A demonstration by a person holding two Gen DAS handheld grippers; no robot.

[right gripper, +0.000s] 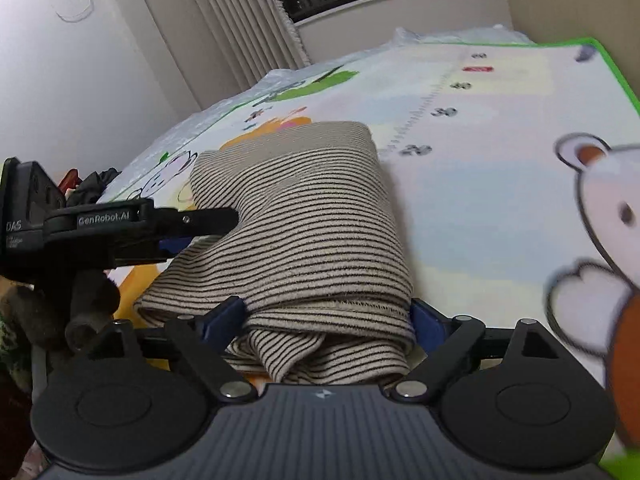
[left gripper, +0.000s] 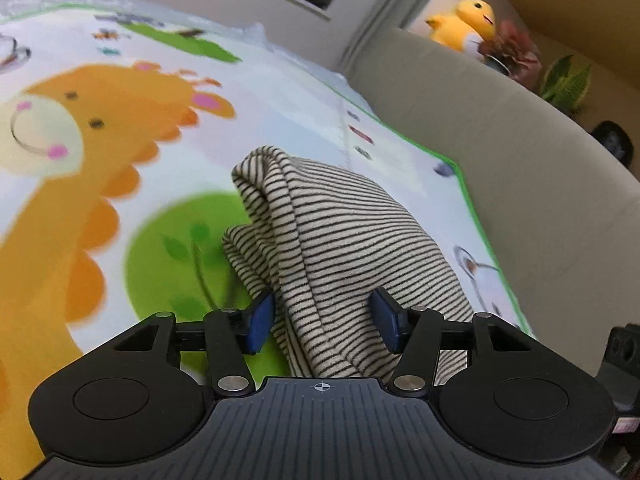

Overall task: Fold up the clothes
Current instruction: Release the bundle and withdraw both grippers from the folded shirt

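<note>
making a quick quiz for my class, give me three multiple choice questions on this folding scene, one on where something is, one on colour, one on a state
1. Where does the striped garment lie?
A. on the cartoon play mat
B. in a laundry basket
C. on a wooden chair

2. What colour is the plush duck on the ledge behind the mat?
A. blue
B. yellow
C. purple

3. How do the jaws of the left gripper stand?
A. shut tight on a hanger
B. spread apart with striped cloth between them
C. clamped on the duck

Answers:
1 A, the cloth sits in a folded bundle straight on the printed mat.
2 B, its body is yellow with an orange beak.
3 B, the two blue pads stand wide on either side of a fold of cloth; the right gripper also straddles the bundle with its jaws apart.
</note>
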